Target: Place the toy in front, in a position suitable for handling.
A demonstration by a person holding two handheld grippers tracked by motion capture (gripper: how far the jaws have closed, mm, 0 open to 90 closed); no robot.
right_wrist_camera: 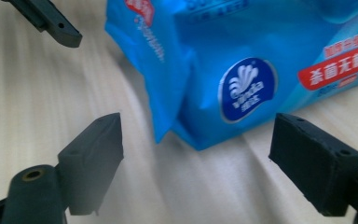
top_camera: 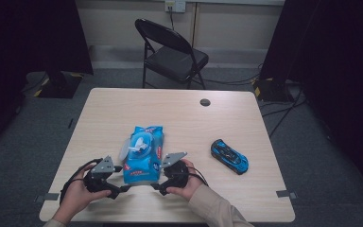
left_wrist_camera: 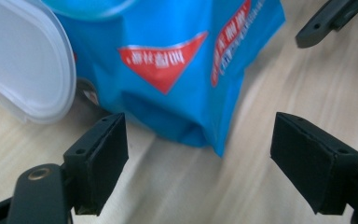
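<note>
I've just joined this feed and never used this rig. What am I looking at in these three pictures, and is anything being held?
No robot arm here: a person holds a black two-jaw tool in each hand. The high view looks down on the pale wooden table. The left claw and right claw flank the near end of a blue plastic pack of wet wipes, whose white flip lid stands open. A small blue toy car lies to the right. The other two pictures come from cameras riding on each claw. Both claws are open; nothing is held.

dim, dark-edged high view; both gripper views bright but motion-blurred, with soft shadows on the table (top_camera: 179, 113).
</note>
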